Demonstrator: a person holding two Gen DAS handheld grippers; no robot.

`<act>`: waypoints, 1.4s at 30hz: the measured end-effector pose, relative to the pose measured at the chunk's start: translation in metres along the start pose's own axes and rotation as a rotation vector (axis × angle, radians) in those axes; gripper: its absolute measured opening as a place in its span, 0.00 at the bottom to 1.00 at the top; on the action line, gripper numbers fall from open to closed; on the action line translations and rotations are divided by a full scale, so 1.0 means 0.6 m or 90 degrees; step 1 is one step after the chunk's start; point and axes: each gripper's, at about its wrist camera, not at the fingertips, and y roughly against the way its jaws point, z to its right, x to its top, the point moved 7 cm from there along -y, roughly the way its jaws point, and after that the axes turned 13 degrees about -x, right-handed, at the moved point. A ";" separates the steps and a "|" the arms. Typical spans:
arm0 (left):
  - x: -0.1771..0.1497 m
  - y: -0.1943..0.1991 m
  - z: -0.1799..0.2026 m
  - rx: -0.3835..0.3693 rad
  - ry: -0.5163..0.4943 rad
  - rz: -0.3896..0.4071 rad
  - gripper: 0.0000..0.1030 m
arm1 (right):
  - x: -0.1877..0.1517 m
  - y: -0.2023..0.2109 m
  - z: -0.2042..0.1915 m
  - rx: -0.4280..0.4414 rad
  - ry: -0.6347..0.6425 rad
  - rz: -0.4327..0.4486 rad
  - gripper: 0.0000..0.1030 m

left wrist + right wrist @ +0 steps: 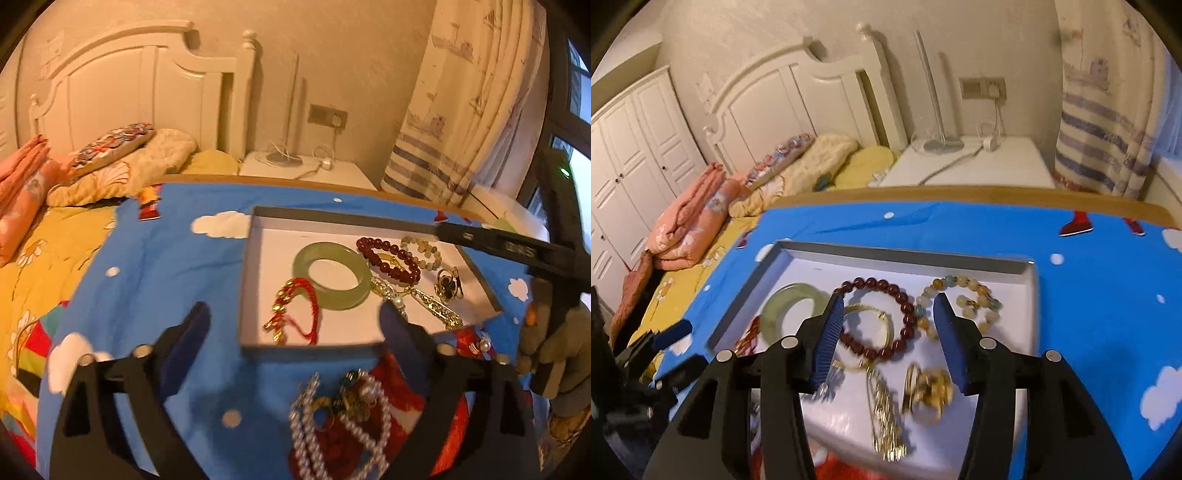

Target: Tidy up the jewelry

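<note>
You see the tray (255, 240) lying on the surface (155, 258), with the bangle (332, 275) in its left part and two bead bracelets (388, 258) to the right (they touch). A pearl necklace (343, 424) lies before the tray; the bed (55, 236) stands left.

pearl necklace (343, 424) cut off below, blurred
</note>
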 end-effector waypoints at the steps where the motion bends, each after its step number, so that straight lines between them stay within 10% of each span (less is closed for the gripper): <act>1: -0.007 0.013 -0.003 0.005 0.005 0.003 0.95 | -0.004 0.013 0.000 -0.001 0.003 0.007 0.56; 4: -0.030 0.040 -0.017 0.031 0.020 0.001 0.98 | -0.034 0.057 0.006 -0.002 0.017 0.029 0.71; 15: -0.146 0.108 -0.063 0.029 0.105 -0.056 0.98 | -0.128 0.085 -0.005 0.018 0.039 -0.012 0.72; 24: -0.166 0.083 -0.042 0.016 0.070 -0.107 0.98 | -0.167 0.095 -0.143 0.087 0.193 -0.007 0.71; 42: -0.145 0.138 -0.071 -0.085 0.159 0.039 0.98 | -0.190 0.056 -0.285 0.183 0.298 -0.064 0.29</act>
